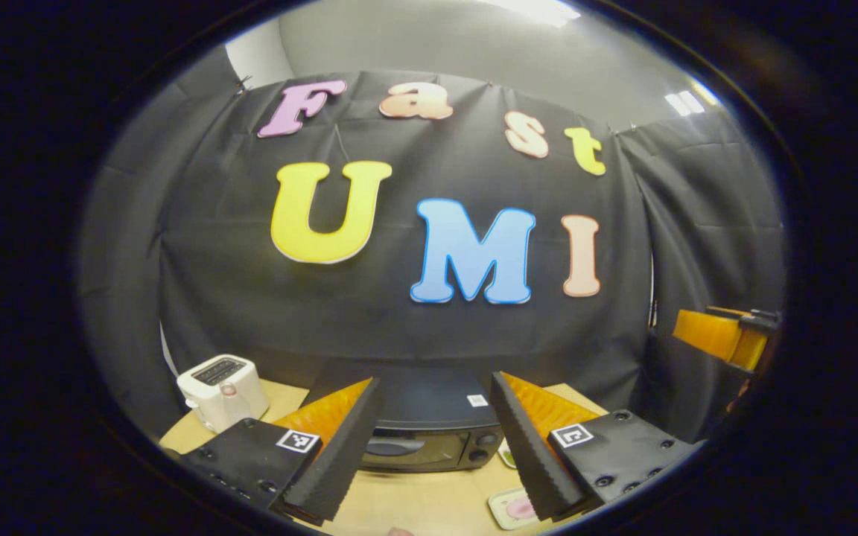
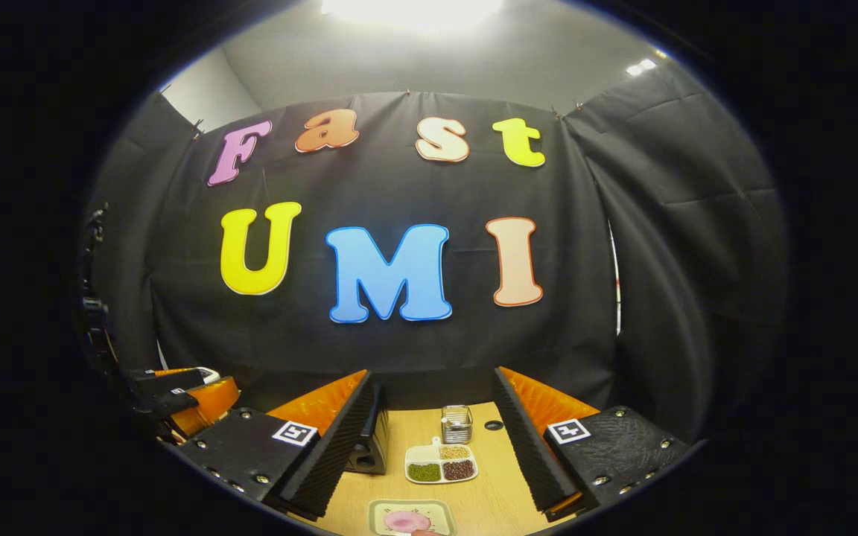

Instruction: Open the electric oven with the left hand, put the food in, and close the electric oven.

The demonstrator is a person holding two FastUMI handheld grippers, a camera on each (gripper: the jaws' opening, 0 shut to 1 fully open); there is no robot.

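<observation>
The black electric oven [image 1: 429, 428] stands on the wooden table [image 1: 414, 506] with its door shut, straight ahead of my left gripper [image 1: 435, 380]. That gripper hovers open, with nothing between its fingers. A pale plate with pink food [image 2: 410, 519] lies at the table's near edge, below and just ahead of my right gripper [image 2: 435, 374], which is also open and holds nothing. The same plate [image 1: 515, 508] appears beside the left gripper's right finger. One corner of the oven [image 2: 369, 447] peeks out behind the right gripper's left finger.
A white toaster [image 1: 222, 387] stands left of the oven. A divided dish of beans [image 2: 440, 463], a small metal holder [image 2: 456, 423] and a little dark disc [image 2: 494, 425] sit right of the oven. The black cloth wall closes the back.
</observation>
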